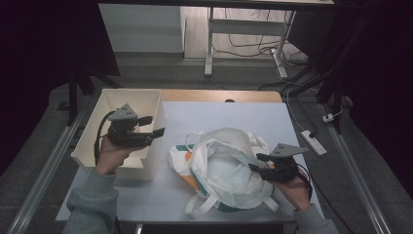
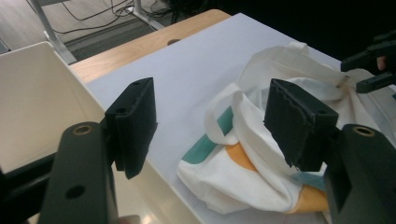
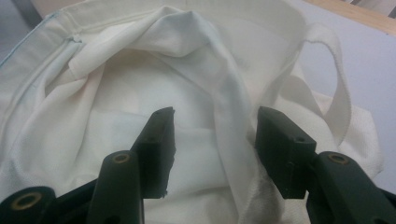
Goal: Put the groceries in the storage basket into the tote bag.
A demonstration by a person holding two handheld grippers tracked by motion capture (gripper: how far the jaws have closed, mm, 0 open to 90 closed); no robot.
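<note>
The tote bag (image 1: 221,168) lies crumpled on the worktop (image 1: 234,117), right of the white box (image 1: 146,109). My right hand-held gripper (image 1: 257,162), nearer, straddles its rim fold with jaws apart; my left hand-held gripper (image 1: 158,131) hovers open and empty over the box's right wall.

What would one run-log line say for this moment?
left gripper: jaws open, empty, over box edge | right gripper: jaws open astride tote bag rim fold | bag on table

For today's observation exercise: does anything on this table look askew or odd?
The tote bag lies crumpled with its mouth gaping and its straps splayed, one reaching the mat's near edge. The cream box overhangs the mat's left side. Nothing looks spilled or damaged.
</note>
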